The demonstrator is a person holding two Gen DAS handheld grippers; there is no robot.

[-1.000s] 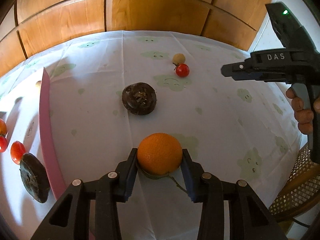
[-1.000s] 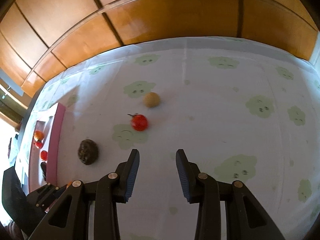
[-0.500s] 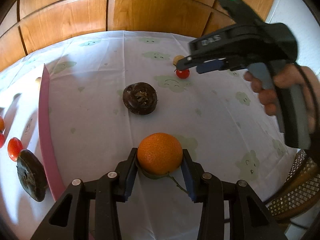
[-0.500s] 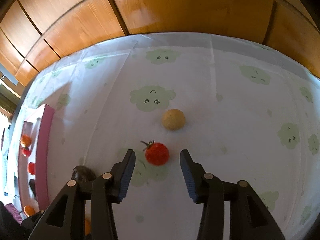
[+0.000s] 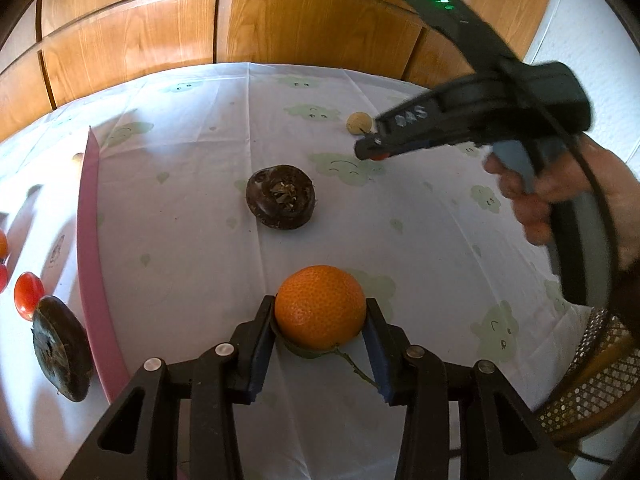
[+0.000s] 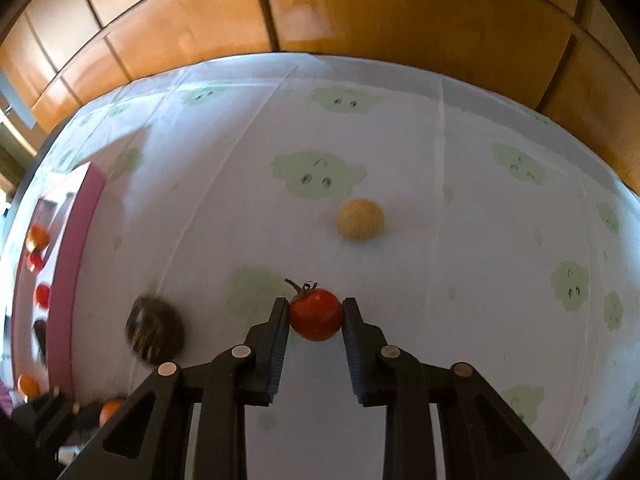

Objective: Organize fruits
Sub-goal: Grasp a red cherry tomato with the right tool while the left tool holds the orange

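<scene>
Both wrist views look steeply down, close over the tablecloth point(image 5: 192, 216); both show the dark fruit point(image 5: 281, 197).

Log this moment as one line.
left gripper: shut on orange | right gripper: shut on cherry tomato | both fruits on tablecloth

Cloud-print tablecloth point(image 5: 192, 200), wood-panelled wall point(image 5: 312, 28), wicker chair point(image 5: 592, 392).
</scene>
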